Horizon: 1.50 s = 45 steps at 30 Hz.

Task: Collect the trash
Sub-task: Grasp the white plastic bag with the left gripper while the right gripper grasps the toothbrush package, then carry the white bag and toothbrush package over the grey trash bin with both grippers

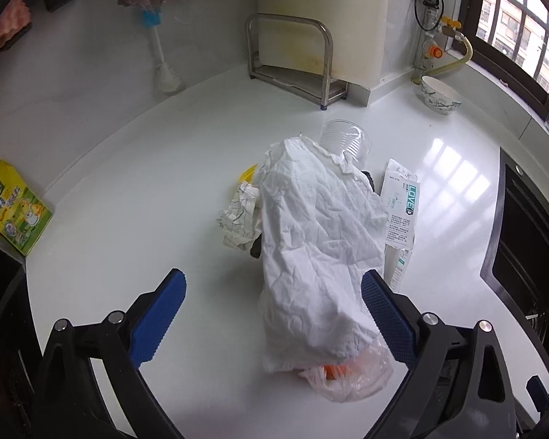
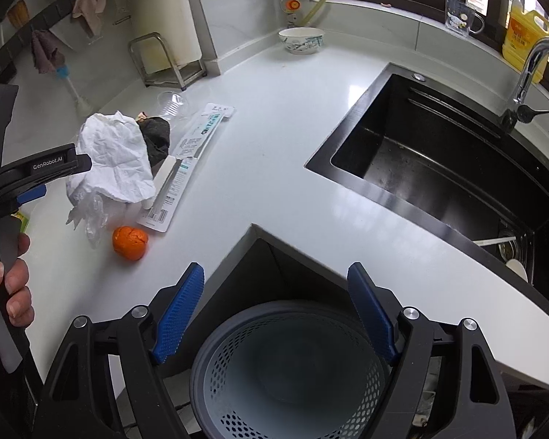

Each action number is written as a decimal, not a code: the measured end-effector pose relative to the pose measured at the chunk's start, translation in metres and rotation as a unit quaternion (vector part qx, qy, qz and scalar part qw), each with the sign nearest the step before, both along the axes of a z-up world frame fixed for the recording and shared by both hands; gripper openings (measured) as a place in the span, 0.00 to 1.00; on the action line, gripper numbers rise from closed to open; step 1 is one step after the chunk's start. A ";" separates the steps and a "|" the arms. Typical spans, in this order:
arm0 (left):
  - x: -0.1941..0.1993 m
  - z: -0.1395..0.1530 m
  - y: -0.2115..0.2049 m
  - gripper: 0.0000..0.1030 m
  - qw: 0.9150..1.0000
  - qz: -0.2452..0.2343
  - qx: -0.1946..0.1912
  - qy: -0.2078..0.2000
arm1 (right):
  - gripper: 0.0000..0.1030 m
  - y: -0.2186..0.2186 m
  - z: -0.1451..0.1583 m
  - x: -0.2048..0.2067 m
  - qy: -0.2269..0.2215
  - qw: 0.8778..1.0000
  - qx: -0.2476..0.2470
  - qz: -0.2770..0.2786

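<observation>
A heap of trash lies on the white counter (image 1: 128, 183). A crumpled white paper towel (image 1: 311, 226) covers most of it; it also shows in the right wrist view (image 2: 117, 150). Around it are a clear plastic cup (image 1: 346, 139), a white wrapper with "LOVE" print (image 1: 400, 205), a crumpled paper ball (image 1: 239, 219), a clear plastic bag (image 1: 351, 373) and an orange peel (image 2: 129, 242). My left gripper (image 1: 274, 292) is open, its jaws either side of the towel's near end. My right gripper (image 2: 274, 292) is open and empty above a grey perforated bin (image 2: 292, 373).
A black sink (image 2: 439, 153) with a chrome tap (image 2: 530, 69) is set in the counter at the right. A patterned bowl (image 2: 301, 39), a metal rack (image 1: 292, 58), a bottle brush (image 1: 161, 58) and a yellow-green box (image 1: 16, 208) stand along the edges.
</observation>
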<state>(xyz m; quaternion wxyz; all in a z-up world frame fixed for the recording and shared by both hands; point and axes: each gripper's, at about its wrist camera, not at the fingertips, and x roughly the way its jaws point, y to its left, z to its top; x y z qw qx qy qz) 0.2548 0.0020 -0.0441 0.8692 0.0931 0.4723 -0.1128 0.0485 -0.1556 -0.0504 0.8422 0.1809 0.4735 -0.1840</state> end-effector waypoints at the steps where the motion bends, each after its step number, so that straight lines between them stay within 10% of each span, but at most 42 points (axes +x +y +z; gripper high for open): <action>1: 0.002 -0.004 -0.003 0.71 1.000 -0.009 0.005 0.004 | 0.75 0.000 -0.003 0.001 0.003 1.000 0.001 -0.007; 5: 0.006 -0.016 -0.003 0.24 0.998 -0.038 -0.011 0.041 | 0.75 -0.003 -0.009 0.008 0.006 1.000 0.005 -0.026; 9: 0.005 -0.012 0.009 0.09 0.997 -0.048 -0.036 0.053 | 0.75 -0.004 -0.007 0.024 0.000 1.000 0.009 -0.026; 37: 0.006 0.031 0.086 0.08 0.997 -0.047 -0.054 0.017 | 0.74 0.013 -0.077 0.202 0.015 0.997 0.058 0.038; 45: 0.002 0.029 0.086 0.08 0.997 -0.051 -0.058 0.017 | 0.19 0.025 -0.079 0.207 0.019 0.997 0.041 0.069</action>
